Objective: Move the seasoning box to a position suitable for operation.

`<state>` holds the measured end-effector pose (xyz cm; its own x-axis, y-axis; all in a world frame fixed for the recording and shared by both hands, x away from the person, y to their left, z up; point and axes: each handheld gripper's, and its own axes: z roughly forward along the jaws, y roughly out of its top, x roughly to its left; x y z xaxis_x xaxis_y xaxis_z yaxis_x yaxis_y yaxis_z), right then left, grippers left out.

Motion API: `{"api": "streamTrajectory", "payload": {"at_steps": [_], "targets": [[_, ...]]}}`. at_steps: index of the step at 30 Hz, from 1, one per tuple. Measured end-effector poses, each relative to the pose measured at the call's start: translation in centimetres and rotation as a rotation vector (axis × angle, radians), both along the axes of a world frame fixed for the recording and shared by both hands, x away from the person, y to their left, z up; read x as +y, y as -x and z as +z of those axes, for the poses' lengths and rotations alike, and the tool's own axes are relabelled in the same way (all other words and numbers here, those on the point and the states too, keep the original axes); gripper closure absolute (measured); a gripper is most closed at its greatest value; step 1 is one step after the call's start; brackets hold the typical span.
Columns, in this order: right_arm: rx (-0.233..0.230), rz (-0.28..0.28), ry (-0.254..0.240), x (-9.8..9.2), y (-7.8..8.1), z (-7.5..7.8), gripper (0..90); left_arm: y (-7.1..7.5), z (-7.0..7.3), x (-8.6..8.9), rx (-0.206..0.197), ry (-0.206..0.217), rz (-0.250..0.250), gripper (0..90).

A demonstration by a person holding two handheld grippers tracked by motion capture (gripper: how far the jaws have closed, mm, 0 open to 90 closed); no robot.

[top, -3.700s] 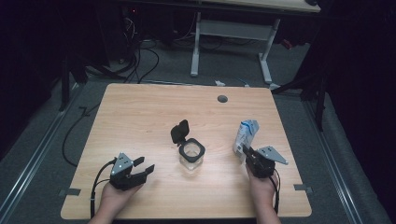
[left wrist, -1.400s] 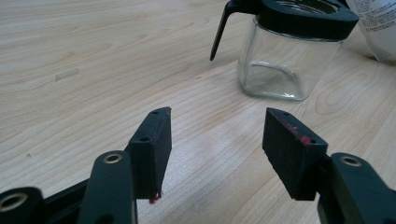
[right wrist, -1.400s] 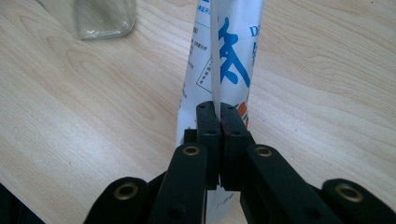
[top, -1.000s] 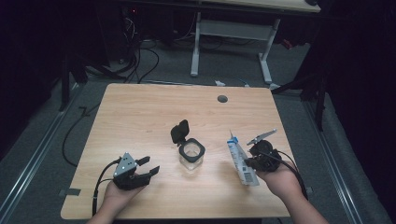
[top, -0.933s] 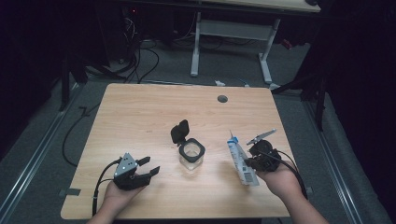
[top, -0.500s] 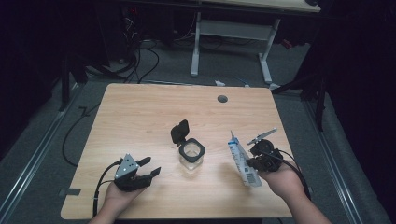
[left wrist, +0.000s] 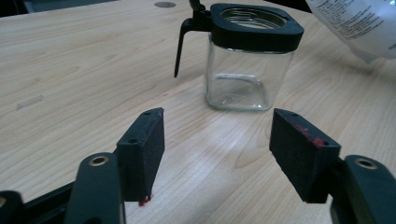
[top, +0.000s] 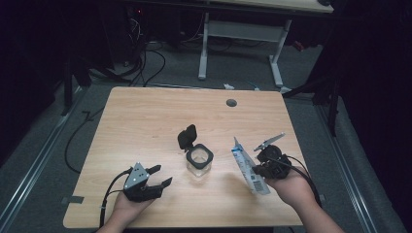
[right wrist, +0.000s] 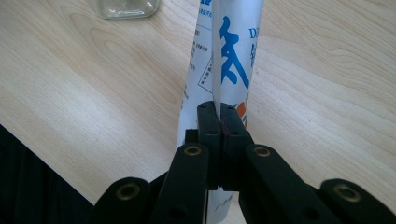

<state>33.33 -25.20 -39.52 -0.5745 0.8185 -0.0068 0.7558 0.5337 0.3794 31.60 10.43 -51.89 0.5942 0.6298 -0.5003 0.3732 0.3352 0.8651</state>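
A small square glass jar with a black rim and its hinged black lid flipped up stands mid-table; it looks empty. My left gripper rests low on the table near the front left, pointing at the jar; its jaws have just been opening and hold nothing. My right gripper is shut on the edge seam of a white packet with blue print, held tilted above the table right of the jar. The packet's corner hangs near the jar.
The wooden table has a round cable hole near its far edge. Cables trail from each gripper off the front edge. Dark floor, cables and a white desk frame lie beyond the table.
The left gripper's jaws stand a little wider than before. The right hand with the packet has barely shifted; much earlier the packet stood upright farther right.
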Motion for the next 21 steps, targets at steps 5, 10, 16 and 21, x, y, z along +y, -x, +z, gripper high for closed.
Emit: {"api": "streamTrajectory", "payload": {"at_steps": [5,10,16,21], "targets": [[0.008,0.013,-0.007,0.5,0.2,0.3,90.0,0.3,0.0,-0.6,0.007,0.011,-0.011,29.4],[0.009,0.026,-0.018,1.1,0.3,0.6,90.0,0.6,-0.1,-1.4,0.005,0.013,-0.034,27.3],[0.018,0.028,-0.033,1.6,0.3,1.1,90.0,0.7,-0.3,-2.0,0.003,-0.003,-0.044,27.1],[0.033,0.05,-0.004,2.1,0.1,1.1,90.0,0.9,-0.3,-2.0,0.002,0.001,-0.047,27.2]]}}
